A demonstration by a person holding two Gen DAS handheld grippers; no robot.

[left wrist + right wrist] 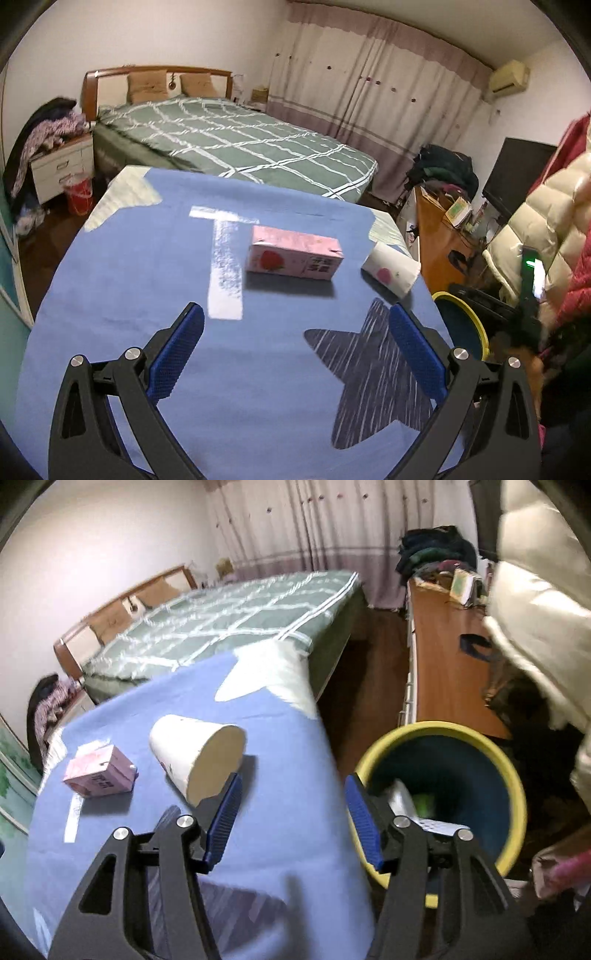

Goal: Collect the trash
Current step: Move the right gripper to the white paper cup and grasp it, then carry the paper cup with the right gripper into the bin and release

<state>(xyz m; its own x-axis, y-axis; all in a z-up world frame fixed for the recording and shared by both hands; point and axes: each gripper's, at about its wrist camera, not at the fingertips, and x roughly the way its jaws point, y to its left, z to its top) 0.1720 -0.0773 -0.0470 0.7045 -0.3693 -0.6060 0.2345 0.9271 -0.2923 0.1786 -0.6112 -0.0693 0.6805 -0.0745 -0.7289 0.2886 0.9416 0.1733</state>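
With both grippers' jaws spread and empty, the right gripper point(293, 812) should straddle the tipped paper cup point(197, 757) left of centre, then the pink carton point(99, 773) on the desk point(277, 849), beside the bin point(515, 797).

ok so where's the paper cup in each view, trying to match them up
Left wrist: paper cup lies on its side right of centre, at the blue cloth's right edge.
Right wrist: paper cup lies left of centre, mouth toward the camera.
Shared landmark: the pink carton, left of the cup in both.
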